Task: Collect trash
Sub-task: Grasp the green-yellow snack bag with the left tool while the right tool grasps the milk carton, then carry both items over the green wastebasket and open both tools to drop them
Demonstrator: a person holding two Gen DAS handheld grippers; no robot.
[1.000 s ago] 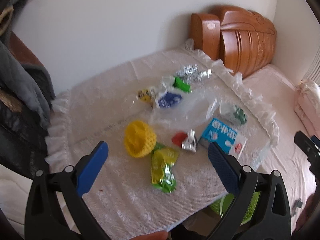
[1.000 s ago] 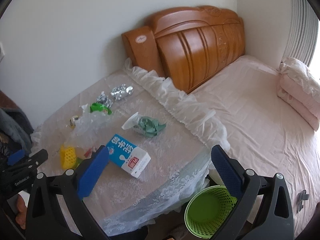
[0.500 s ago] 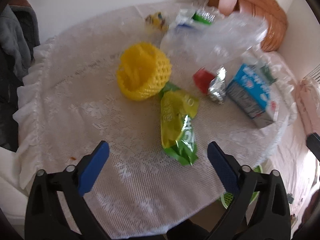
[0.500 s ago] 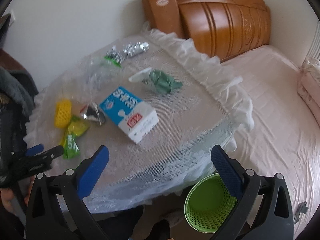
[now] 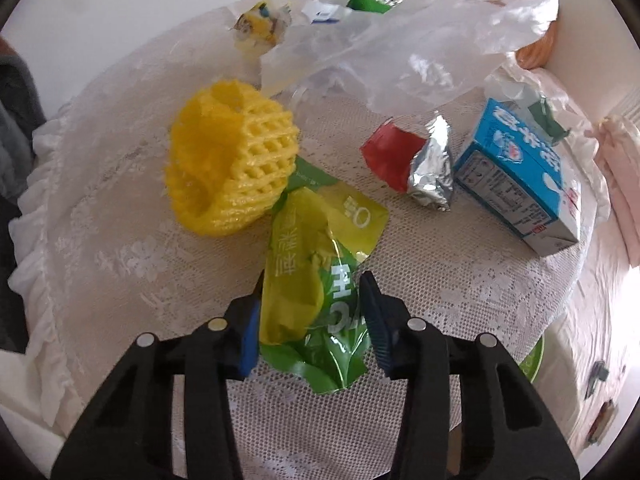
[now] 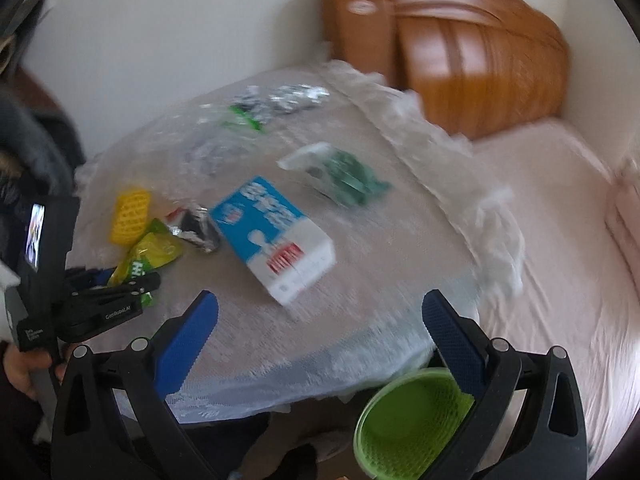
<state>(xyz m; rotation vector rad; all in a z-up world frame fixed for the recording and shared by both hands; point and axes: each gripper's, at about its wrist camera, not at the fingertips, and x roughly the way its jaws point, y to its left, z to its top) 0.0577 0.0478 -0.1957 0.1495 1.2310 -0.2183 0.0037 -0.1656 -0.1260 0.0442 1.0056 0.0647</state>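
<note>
My left gripper (image 5: pixel 310 320) has its blue pads closed in on both sides of a yellow-green snack wrapper (image 5: pixel 316 272) that lies on the lace-covered table (image 5: pixel 120 264). The wrapper (image 6: pixel 150 254) and the left gripper (image 6: pixel 120 286) also show in the right wrist view. My right gripper (image 6: pixel 320 332) is open and empty above the table's near edge. A green mesh trash bin (image 6: pixel 412 428) stands on the floor below it. Other trash lies about: a yellow foam net (image 5: pixel 230 160), a red and silver foil wrapper (image 5: pixel 416 164), a blue and white milk carton (image 5: pixel 520 176).
A crumpled clear plastic bag (image 5: pixel 408 40) lies at the back of the table with small wrappers (image 5: pixel 260 28) behind it. A green packet (image 6: pixel 344 176) and silver foil (image 6: pixel 288 96) lie farther back. A wooden headboard (image 6: pixel 472 64) and a pink bed (image 6: pixel 560 240) are to the right.
My left gripper has come down to the table and its jaws have narrowed around the yellow-green wrapper. My right gripper has shifted a little closer over the table edge, still open.
</note>
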